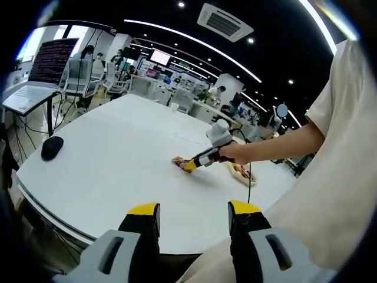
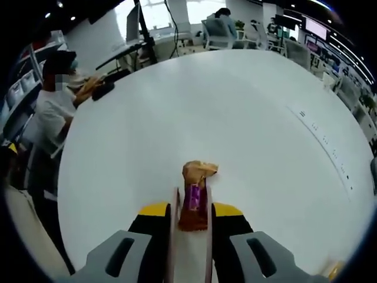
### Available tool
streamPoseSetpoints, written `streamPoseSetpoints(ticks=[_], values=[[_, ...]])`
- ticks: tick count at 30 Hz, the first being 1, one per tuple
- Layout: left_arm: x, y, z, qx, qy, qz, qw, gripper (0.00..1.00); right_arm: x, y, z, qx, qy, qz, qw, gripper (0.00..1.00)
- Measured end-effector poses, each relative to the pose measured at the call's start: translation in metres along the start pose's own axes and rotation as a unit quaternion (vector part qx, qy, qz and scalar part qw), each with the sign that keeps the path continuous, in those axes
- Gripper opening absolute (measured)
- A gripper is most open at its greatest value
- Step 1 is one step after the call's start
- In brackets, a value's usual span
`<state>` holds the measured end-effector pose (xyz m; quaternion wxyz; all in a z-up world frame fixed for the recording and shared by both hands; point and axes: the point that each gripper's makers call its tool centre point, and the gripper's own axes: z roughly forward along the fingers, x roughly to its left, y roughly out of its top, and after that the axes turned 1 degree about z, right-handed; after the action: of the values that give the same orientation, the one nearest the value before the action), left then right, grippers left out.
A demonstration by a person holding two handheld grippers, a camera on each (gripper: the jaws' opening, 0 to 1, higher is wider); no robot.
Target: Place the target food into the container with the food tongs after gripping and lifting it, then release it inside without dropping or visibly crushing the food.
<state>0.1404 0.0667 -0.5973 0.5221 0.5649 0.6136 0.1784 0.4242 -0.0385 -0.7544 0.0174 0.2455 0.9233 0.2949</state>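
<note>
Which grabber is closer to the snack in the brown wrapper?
The right one. The right gripper squeezes white tongs that pinch the wrapped snack. The left gripper is open, back at the table's near edge, well away from it.

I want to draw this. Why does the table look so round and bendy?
The fisheye lens bends it: in the right gripper view the white table bulges like a ball; in the left gripper view its edge curves, and ceiling light strips arc.
</note>
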Motion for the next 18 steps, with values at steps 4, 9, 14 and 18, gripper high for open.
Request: streamPoseSetpoints(ticks=[4,9,14,18], values=[[0.0002,0.0006,0.0001,0.000,-0.001,0.001,1.0000,0.45,0.0016,-0.0023,0.0005,0.004,-0.003,0.003,1.0000,0.26],[0.0001,0.0008,-0.0003,-0.001,0.000,0.000,1.0000,0.45,0.0012,-0.0047,0.0015,0.008,-0.009,0.010,0.9999,0.26],[-0.0005,0.0007,-0.0003,-0.001,0.000,0.000,1.0000,0.45,0.0033,-0.0063,0.0010,0.003,-0.005,0.025,0.9997,0.26],[-0.0010,0.0012,0.0005,0.001,-0.002,0.001,1.0000,0.45,0.0032,-0.0073,0.0011,0.002,-0.006,0.027,0.9996,0.26]])
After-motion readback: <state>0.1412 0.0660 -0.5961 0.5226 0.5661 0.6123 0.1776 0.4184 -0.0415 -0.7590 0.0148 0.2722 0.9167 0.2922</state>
